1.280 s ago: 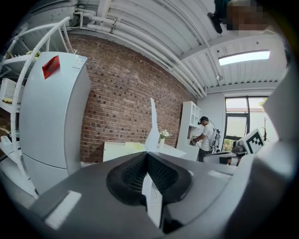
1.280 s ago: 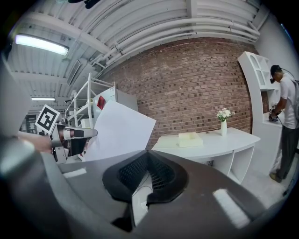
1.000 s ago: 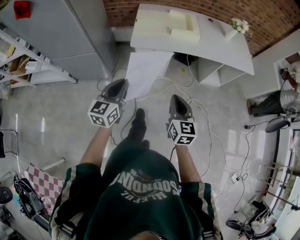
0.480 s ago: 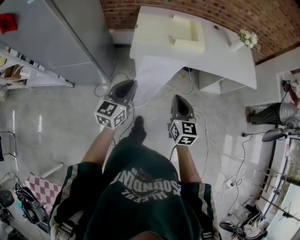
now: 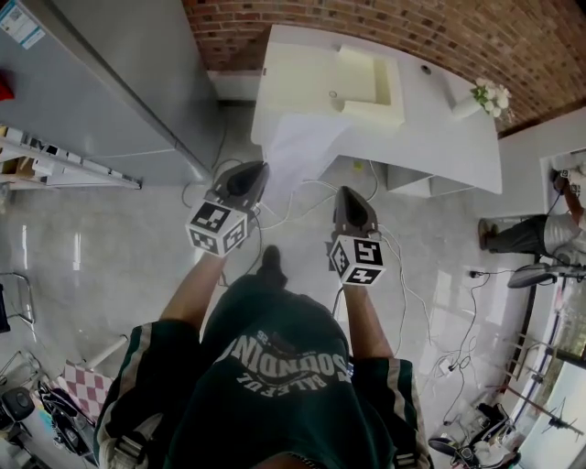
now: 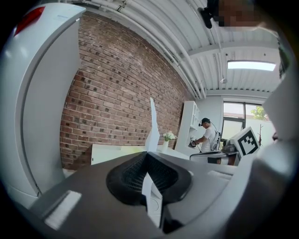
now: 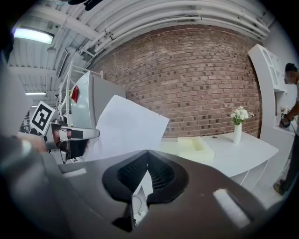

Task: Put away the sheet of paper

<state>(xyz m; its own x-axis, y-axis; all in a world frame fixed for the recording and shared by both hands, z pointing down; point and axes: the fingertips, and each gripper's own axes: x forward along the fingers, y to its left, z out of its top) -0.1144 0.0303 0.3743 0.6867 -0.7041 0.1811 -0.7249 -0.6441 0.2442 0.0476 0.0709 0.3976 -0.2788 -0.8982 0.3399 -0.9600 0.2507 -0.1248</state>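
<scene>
Person in a dark green jersey (image 5: pixel 275 366) fills the bottom of the head view, both forearms out over the grey floor (image 5: pixel 119 266). Left gripper (image 5: pixel 255 170): jaws fully closed, pinching the sheet of paper (image 5: pixel 298 156) by one edge. The left gripper view shows the sheet edge-on, clamped between the pads and rising above the gripper. Right gripper (image 5: pixel 346 192): jaws together at the tips with nothing between them, near the sheet but with no hold on it. In the right gripper view the sheet hangs in the air, roughly upright and tilted. It sits in front of the left end of the white desk (image 5: pixel 439 128), not resting on anything. Loose cables (image 5: pixel 403 266) run over the floor under and beside the desk. On the desk there is a pale yellow foam tray (image 5: pixel 366 73) toward the left. A white vase with flowers (image 5: pixel 478 95) stands at the right end. A grey cabinet (image 5: pixel 119 82) stands left of the desk. A red brick wall (image 5: pixel 385 23) runs behind both. Another person (image 5: pixel 536 229) stands well apart at the far right.
</scene>
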